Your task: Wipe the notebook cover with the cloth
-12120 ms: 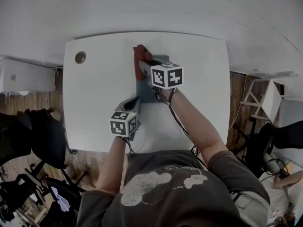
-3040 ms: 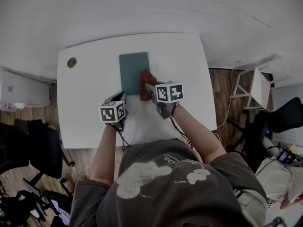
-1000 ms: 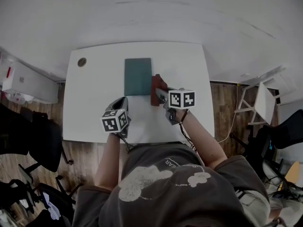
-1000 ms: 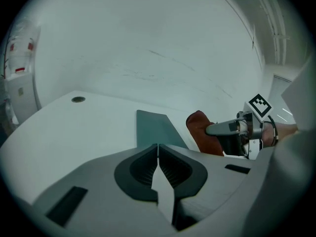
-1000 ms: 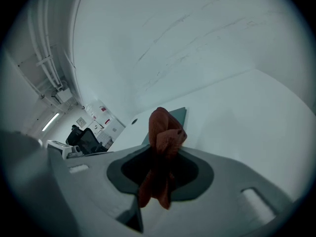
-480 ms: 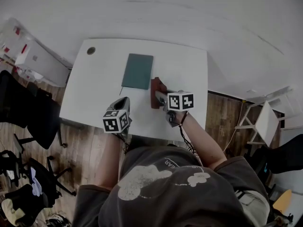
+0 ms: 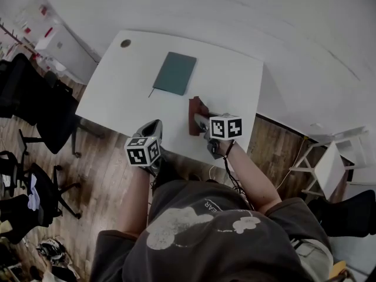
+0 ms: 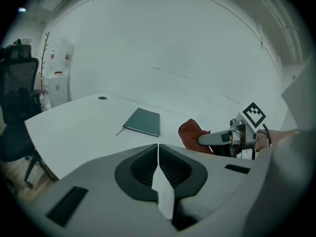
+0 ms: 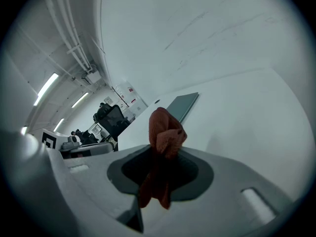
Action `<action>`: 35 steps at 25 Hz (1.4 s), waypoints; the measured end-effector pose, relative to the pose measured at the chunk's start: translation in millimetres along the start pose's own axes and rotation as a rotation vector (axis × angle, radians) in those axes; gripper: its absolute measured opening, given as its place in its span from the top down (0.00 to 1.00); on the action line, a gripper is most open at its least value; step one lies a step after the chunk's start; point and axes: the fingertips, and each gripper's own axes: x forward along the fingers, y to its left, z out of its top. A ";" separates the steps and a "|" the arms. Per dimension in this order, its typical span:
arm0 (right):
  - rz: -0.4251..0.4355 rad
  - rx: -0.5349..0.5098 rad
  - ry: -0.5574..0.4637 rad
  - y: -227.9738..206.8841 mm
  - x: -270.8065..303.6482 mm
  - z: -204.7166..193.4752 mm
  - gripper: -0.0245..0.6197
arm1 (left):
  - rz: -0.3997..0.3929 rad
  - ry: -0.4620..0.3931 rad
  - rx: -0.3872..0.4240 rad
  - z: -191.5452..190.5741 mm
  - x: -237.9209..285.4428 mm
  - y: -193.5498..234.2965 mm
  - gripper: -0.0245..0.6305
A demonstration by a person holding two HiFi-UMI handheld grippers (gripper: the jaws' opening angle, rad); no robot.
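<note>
A dark teal notebook (image 7: 175,73) lies flat on the white table (image 7: 129,93), also seen in the left gripper view (image 8: 143,122) and edge-on in the right gripper view (image 9: 182,105). My right gripper (image 7: 198,117) is shut on a bunched red cloth (image 7: 194,113), which sticks up between its jaws (image 9: 165,132) and shows red beside that gripper (image 8: 194,135). It holds the cloth off the notebook, nearer me and to its right. My left gripper (image 7: 154,128) hangs at the table's near edge, jaws shut together (image 8: 158,154) with nothing between them.
A round cable hole (image 7: 125,43) sits at the table's far left corner. Black office chairs (image 7: 26,96) stand on the wooden floor to the left. White cabinets (image 7: 50,43) line the left wall. A white stand (image 7: 329,166) is at the right.
The head view has swung so the table sits tilted and farther up. The right gripper with the cloth has drawn back off the notebook toward me; both grippers stay shut.
</note>
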 end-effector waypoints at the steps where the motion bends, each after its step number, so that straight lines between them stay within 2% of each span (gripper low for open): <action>1: 0.010 -0.001 0.005 2.6 -2.2 -3.7 0.80 | 0.007 0.001 0.000 -3.0 -5.5 -3.1 0.95; 11: 0.091 -0.050 0.009 40.8 0.7 -19.8 0.80 | 0.048 -0.048 -0.010 -9.0 -50.3 -3.8 0.95; 18: 0.101 -0.128 0.057 62.3 -9.2 -42.8 0.80 | 0.043 -0.071 -0.034 -24.2 -76.9 -6.3 0.95; 26: 0.091 -0.133 0.035 97.8 -21.7 -67.2 0.80 | 0.030 -0.089 -0.057 -48.8 -116.2 -1.4 0.95; 35: 0.043 -0.174 0.039 120.8 -50.6 -100.5 0.80 | 0.008 -0.092 -0.077 -80.8 -155.1 -11.0 0.95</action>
